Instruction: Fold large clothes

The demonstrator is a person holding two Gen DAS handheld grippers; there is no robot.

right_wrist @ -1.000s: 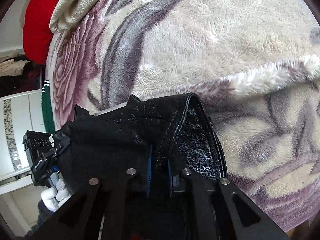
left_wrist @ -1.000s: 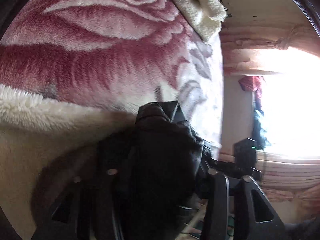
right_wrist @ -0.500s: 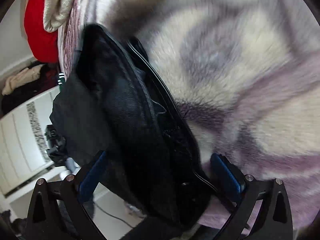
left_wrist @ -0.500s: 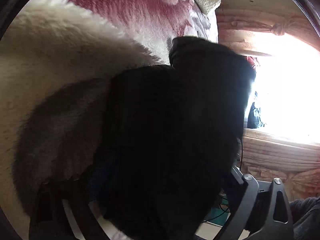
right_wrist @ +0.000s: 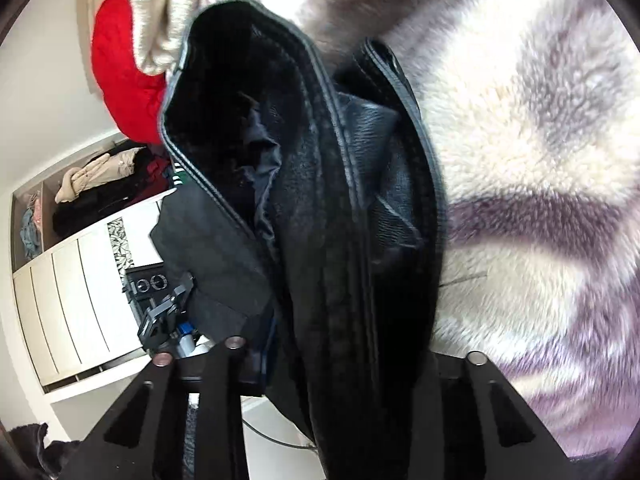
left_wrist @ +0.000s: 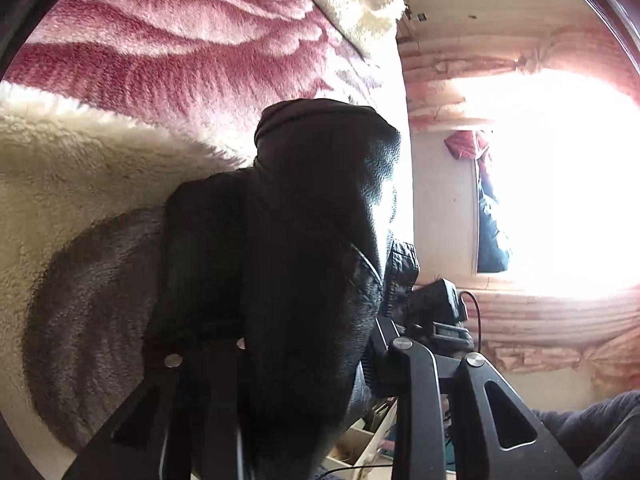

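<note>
A black leather jacket (left_wrist: 312, 220) hangs bunched over the edge of a bed covered by a rose-patterned fleece blanket (left_wrist: 160, 60). My left gripper (left_wrist: 316, 352) has the jacket's dark bulk between its fingers; its jaws are closing and press on the leather. In the right wrist view the jacket (right_wrist: 320, 184) shows stitched edges and its lining, standing up in front of the blanket (right_wrist: 540, 160). My right gripper (right_wrist: 344, 352) is also closing, with a thick fold of the jacket squeezed between its fingers. The pads of both are hidden by the leather.
A cream towel (left_wrist: 352, 0) lies at the blanket's far end. A bright window (left_wrist: 560, 180) with pink curtains is to the right. A red cushion (right_wrist: 120, 80), a white wardrobe (right_wrist: 68, 300) and an open shelf of clothes (right_wrist: 96, 176) stand to the left. A grey sleeve (left_wrist: 600, 432) shows low right.
Half a second ago both pairs of jaws stood wide around the loose jacket; now both have narrowed onto it. The right gripper has swung and sunk a little along the bed's edge.
</note>
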